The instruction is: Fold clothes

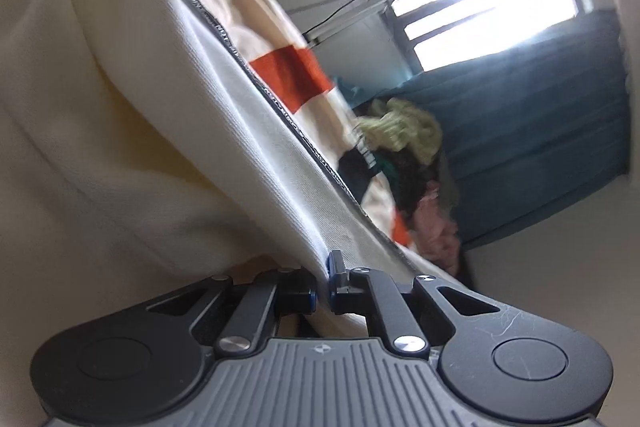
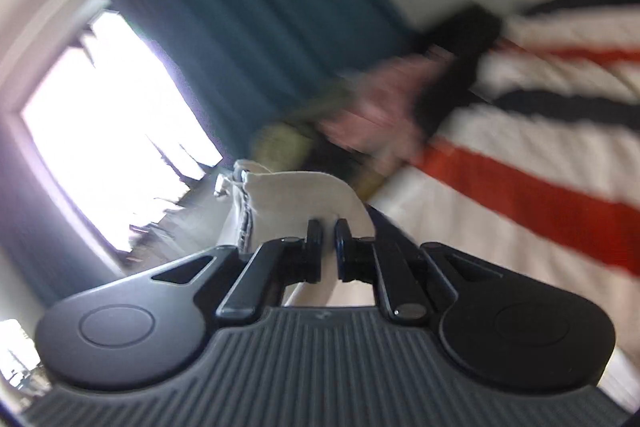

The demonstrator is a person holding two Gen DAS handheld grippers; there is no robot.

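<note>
You are holding the cream knit garment (image 1: 120, 99) aloft over the striped bedspread (image 2: 520, 187), both the left gripper (image 1: 323, 283) and right gripper (image 2: 329, 247) clamping its fabric, and, seemingly, the right's thin corner bite is risking slipping under swinging.

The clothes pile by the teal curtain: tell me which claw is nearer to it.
Hard to call. The left claw and right claw each grip the cream garment, both apart from the clothes pile; blur in the right view prevents ranking them.
</note>
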